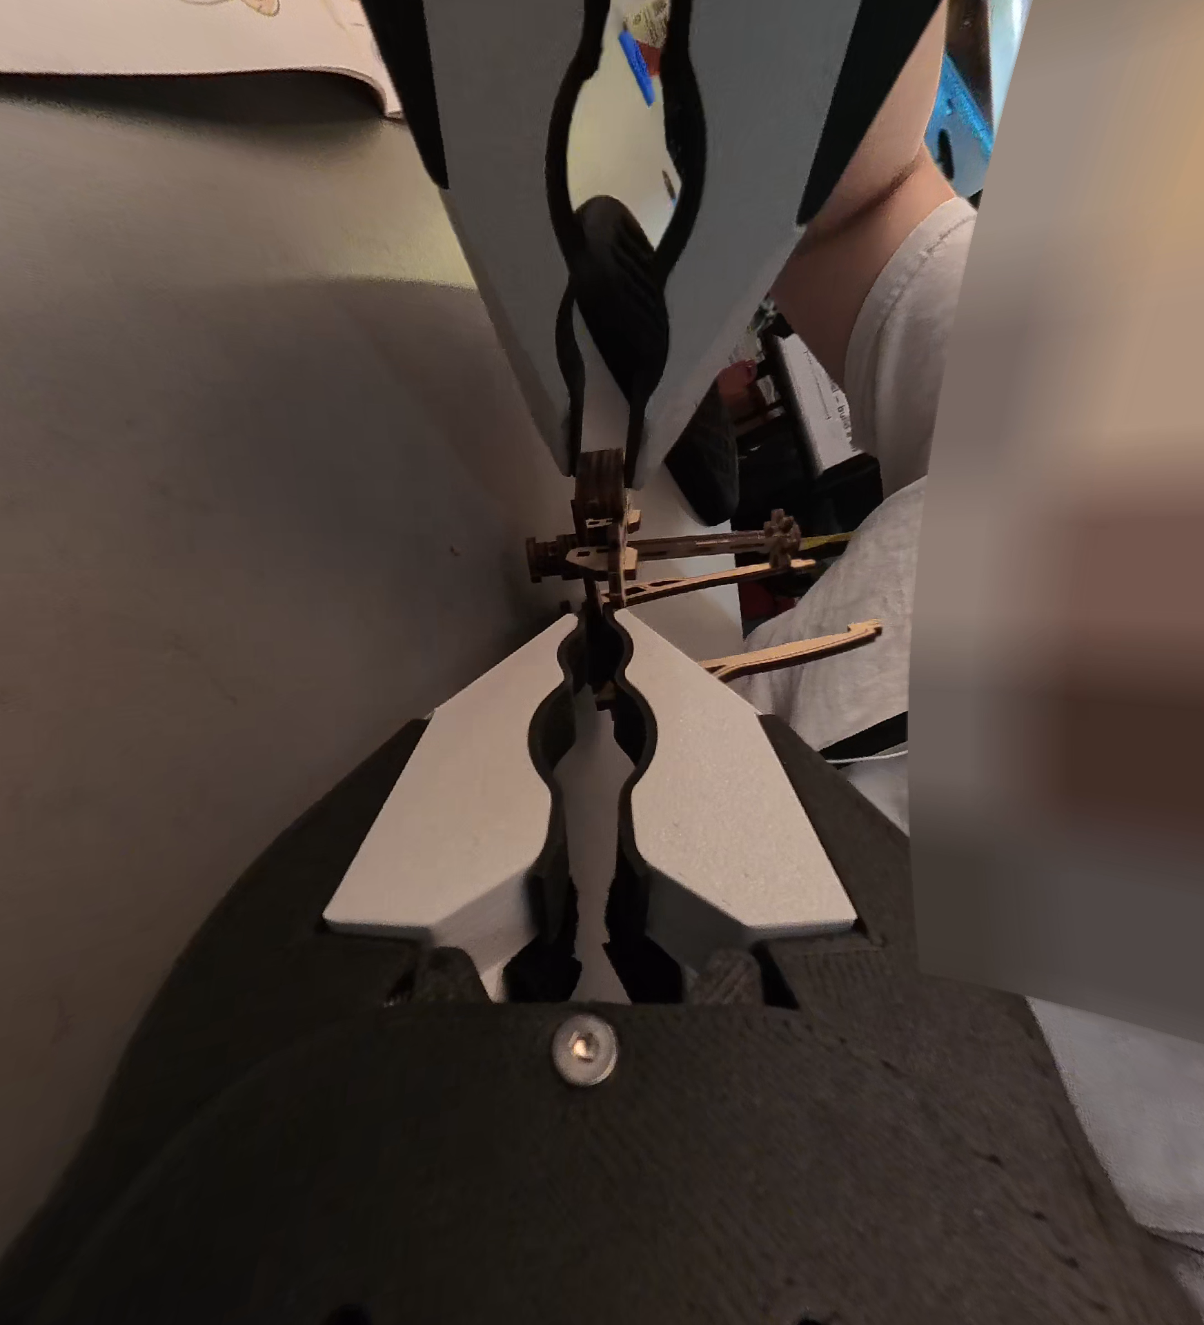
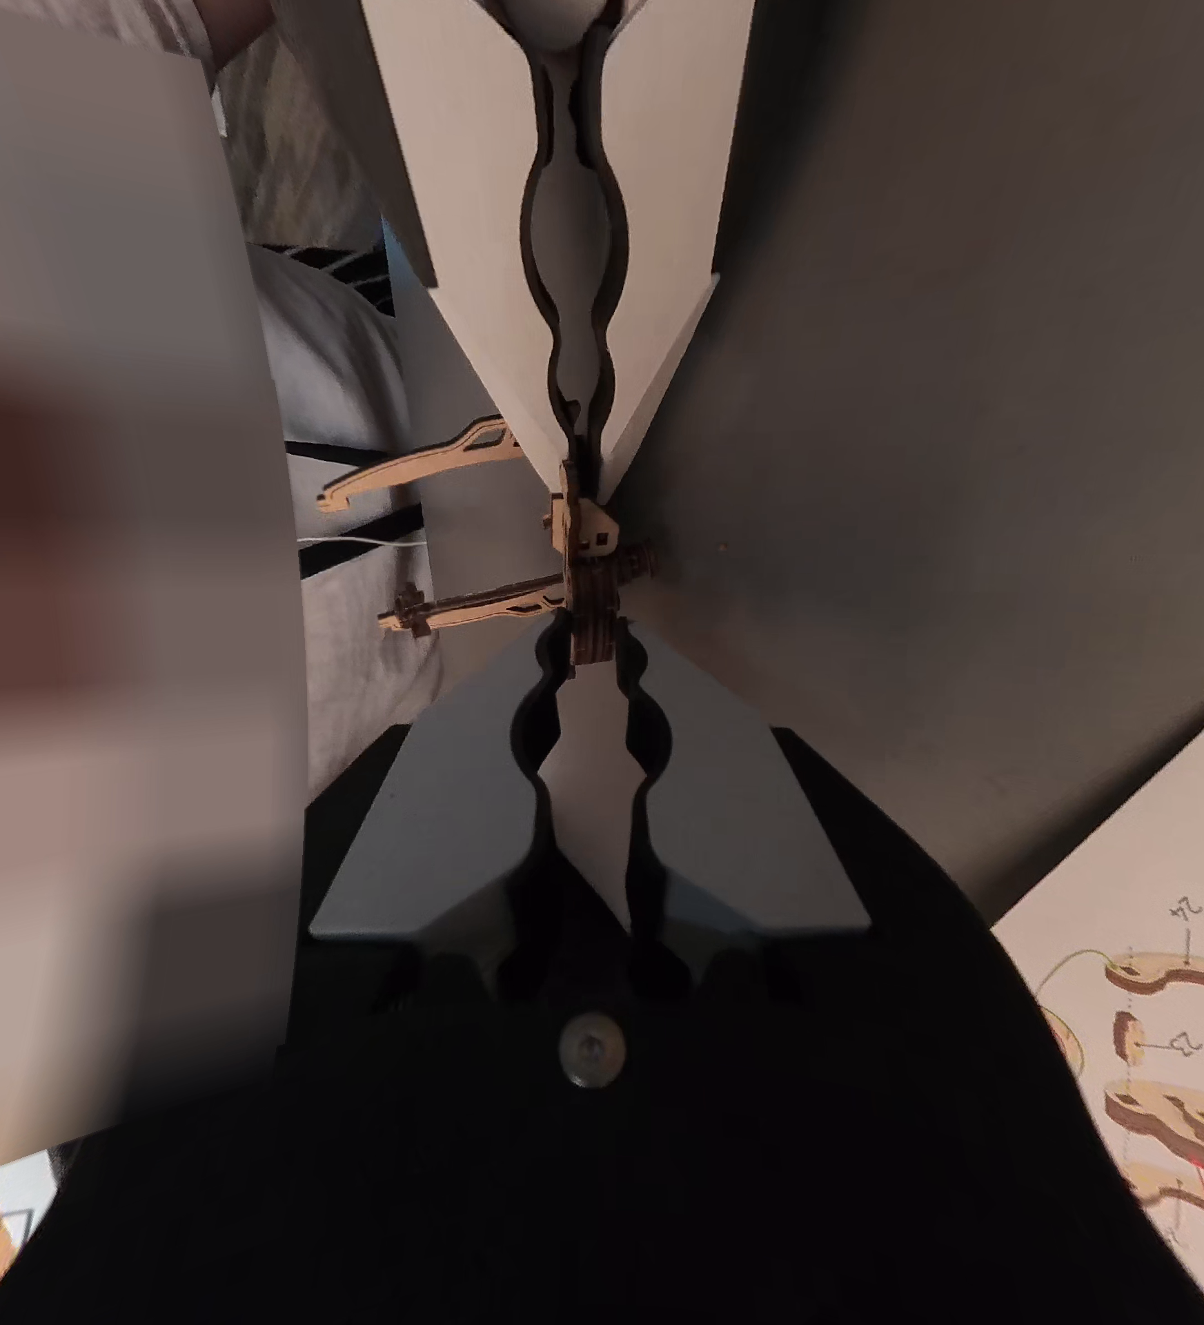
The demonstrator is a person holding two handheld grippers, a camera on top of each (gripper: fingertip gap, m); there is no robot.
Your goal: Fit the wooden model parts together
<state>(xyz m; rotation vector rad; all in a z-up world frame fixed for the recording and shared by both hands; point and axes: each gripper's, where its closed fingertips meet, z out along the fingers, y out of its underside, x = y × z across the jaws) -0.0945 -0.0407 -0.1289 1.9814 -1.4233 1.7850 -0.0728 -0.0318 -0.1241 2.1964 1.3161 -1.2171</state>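
Left gripper [image 1: 597,616] & right gripper [image 2: 593,634] meet tip to tip above the grey tabletop [image 1: 190,502], each clamped on the same small wooden model assembly [image 1: 602,552], held in mid-air. Left pinches a thin flat piece at its lower end, right squeezes the dark layered block [image 2: 590,624] at the other end. Two slim wooden arms [image 1: 713,566] stick out sideways toward the person's white shirt [image 1: 893,344]; a third loose-looking curved arm [image 1: 799,649] juts from the left gripper's side. Tabletop side open. An instruction sheet [image 2: 1158,1061] lies at the tabletop edge, well apart
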